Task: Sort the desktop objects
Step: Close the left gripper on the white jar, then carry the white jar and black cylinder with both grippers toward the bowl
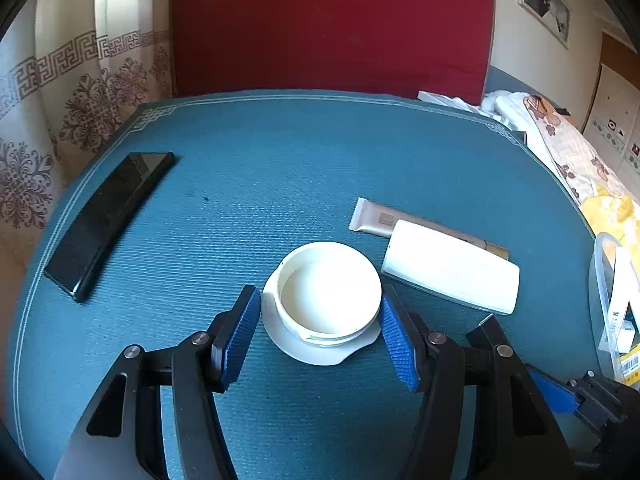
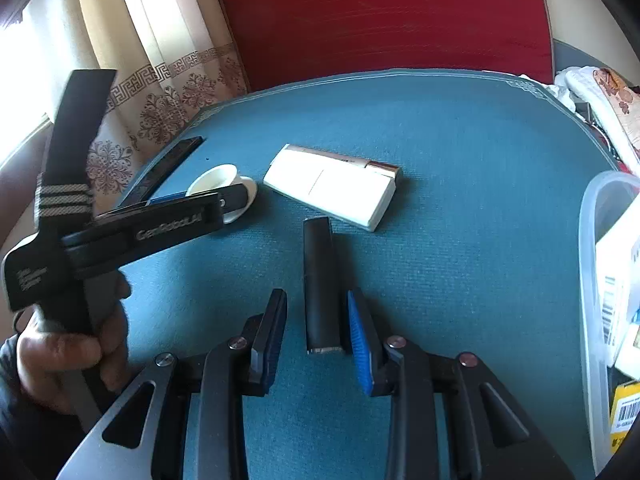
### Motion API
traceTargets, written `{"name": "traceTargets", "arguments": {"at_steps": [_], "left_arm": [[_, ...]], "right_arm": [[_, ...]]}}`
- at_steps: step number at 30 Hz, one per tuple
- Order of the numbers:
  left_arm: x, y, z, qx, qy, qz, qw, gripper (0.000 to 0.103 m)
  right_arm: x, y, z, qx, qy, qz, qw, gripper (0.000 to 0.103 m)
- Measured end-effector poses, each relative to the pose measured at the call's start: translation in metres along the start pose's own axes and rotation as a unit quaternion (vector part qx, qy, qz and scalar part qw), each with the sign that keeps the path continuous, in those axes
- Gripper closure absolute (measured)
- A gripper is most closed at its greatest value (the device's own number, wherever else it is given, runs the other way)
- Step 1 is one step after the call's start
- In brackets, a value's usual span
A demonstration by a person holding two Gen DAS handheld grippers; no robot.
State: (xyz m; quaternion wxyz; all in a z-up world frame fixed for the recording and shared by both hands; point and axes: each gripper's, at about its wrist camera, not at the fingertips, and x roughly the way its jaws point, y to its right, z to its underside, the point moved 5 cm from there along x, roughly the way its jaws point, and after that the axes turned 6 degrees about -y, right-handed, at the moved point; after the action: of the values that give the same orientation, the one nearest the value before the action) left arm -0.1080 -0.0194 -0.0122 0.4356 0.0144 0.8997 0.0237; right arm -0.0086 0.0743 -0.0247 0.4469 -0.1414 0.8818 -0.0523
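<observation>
My left gripper (image 1: 320, 320) is open, with a white round jar (image 1: 329, 292) on a white lid (image 1: 320, 350) between its blue pads; the pads stand beside the jar with small gaps. A white flat case (image 1: 450, 266) lies on a beige tube (image 1: 378, 220) to the right. A black phone (image 1: 108, 220) lies at the left. My right gripper (image 2: 316, 332) is open around a black cylinder (image 2: 320, 280) lying on the mat; its right pad is close to it. The jar (image 2: 216, 178), case (image 2: 332, 186) and left gripper (image 2: 182, 220) also show in the right wrist view.
A teal mat (image 1: 280, 168) covers the table. A clear plastic bin (image 2: 600, 280) with boxes stands at the right edge. Curtains hang at the left, a red chair back (image 1: 332, 24) stands behind, and bedding lies at the far right.
</observation>
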Motion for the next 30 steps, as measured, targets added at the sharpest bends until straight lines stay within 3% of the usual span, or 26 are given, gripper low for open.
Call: {"name": "traceTargets", "arguments": {"at_steps": [17, 22, 30], "left_arm": [[-0.011, -0.003, 0.001, -0.01, 0.012, 0.005, 0.9999, 0.04], [-0.007, -0.007, 0.004, -0.023, 0.003, 0.013, 0.9997, 0.04], [-0.015, -0.001, 0.005, -0.018, 0.022, 0.006, 0.9996, 0.04]], "right_arm": [[0.011, -0.016, -0.006, -0.029, -0.003, 0.117, 0.993, 0.07], [0.006, -0.015, 0.001, -0.009, -0.003, 0.124, 0.992, 0.08], [-0.018, -0.008, 0.014, 0.042, -0.001, 0.097, 0.994, 0.081]]}}
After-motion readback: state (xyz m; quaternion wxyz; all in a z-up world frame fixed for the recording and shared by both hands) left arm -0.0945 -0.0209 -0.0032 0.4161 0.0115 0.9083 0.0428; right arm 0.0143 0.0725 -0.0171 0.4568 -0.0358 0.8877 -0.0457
